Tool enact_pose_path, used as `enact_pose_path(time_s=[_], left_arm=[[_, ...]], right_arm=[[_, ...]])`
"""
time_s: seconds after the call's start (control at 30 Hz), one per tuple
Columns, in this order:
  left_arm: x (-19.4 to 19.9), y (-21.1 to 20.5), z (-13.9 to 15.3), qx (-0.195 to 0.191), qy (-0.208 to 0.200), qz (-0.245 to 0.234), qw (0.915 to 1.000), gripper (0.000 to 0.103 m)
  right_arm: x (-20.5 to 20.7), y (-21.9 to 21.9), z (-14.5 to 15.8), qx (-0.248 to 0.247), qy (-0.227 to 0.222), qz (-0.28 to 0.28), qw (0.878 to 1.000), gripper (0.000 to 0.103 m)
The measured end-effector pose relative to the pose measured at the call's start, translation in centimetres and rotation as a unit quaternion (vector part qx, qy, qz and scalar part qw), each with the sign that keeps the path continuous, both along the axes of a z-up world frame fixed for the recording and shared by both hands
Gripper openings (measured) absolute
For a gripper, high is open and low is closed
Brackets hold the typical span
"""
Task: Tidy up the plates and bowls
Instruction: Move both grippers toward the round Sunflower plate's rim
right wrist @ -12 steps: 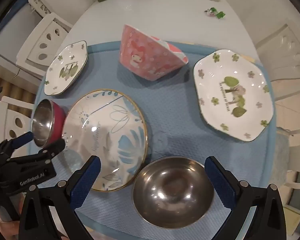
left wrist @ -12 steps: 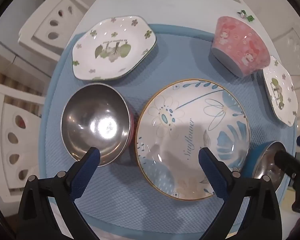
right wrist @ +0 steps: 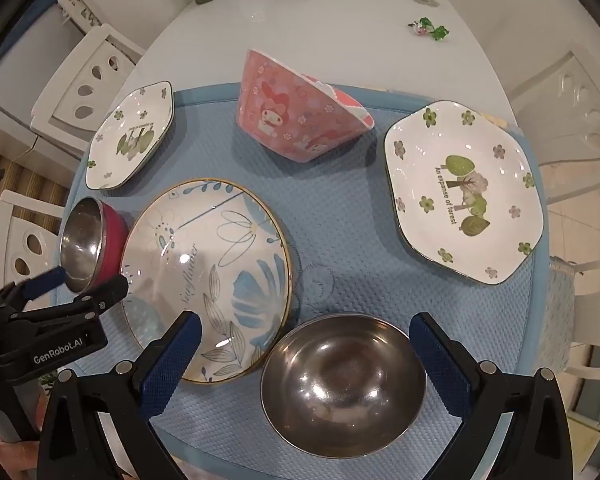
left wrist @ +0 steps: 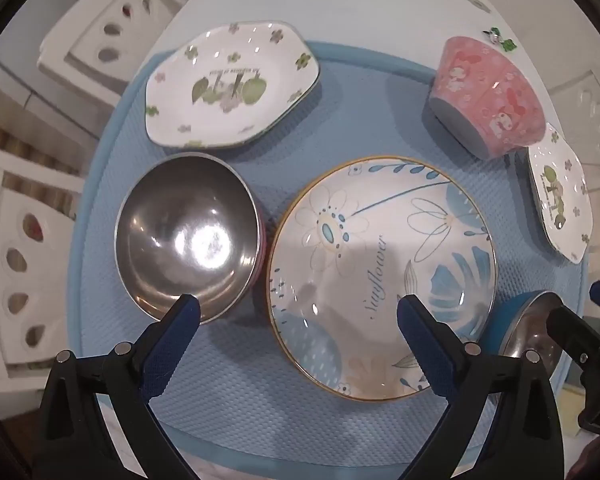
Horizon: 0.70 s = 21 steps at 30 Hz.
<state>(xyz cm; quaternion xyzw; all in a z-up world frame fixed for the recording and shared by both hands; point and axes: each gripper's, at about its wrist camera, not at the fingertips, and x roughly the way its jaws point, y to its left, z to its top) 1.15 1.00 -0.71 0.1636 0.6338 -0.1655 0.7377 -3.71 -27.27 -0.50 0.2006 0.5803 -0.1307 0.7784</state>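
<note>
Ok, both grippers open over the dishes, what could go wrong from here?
1. The red steel bowl sits right against the sunflower plate; the left gripper may knock the plate while gripping.
2. The pink bowl is tipped on its side and could roll if bumped.
3. The right gripper hovers by the blue steel bowl, close to the mat edge.

Blue-flowered round plate [left wrist: 382,276], pink cartoon bowl [left wrist: 488,96], green-leafed hexagonal plates [right wrist: 462,190], seemingly red-sided steel bowl [right wrist: 90,244].

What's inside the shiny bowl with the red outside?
Nothing that shows. The red-sided steel bowl looks bare inside, just bright light reflections on the metal. One blue pad of the left gripper covers a bit of its near rim, so that small spot stays hidden.
</note>
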Motion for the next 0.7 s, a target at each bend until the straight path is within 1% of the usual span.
enact_pose_path(time_s=[0.13, 0.23, 0.4, 0.5, 0.7], left_arm=[[-0.27, -0.32, -0.09, 0.003, -0.008, -0.002, 1.0000, 0.098], [-0.33, -0.43, -0.12, -0.008, -0.004, -0.009, 0.9999, 0.098], [-0.18, -0.16, -0.69, -0.005, 0.008, -0.002, 1.0000, 0.098], [-0.25, -0.20, -0.73, -0.006, 0.012, -0.007, 0.9999, 0.098], [-0.45, -0.37, -0.85, 0.000, 0.017, -0.006, 0.9998, 0.098]], right_arm=[[-0.06, 0.27, 0.15, -0.002, 0.007, 0.001, 1.000, 0.103], [-0.23, 0.13, 0.20, -0.003, 0.011, -0.006, 1.000, 0.103], [-0.23, -0.24, -0.31, 0.008, 0.021, -0.012, 1.000, 0.103], [-0.39, -0.17, -0.48, 0.018, 0.024, -0.017, 0.999, 0.103], [-0.06, -0.62, -0.41, 0.019, 0.026, -0.026, 0.999, 0.103]])
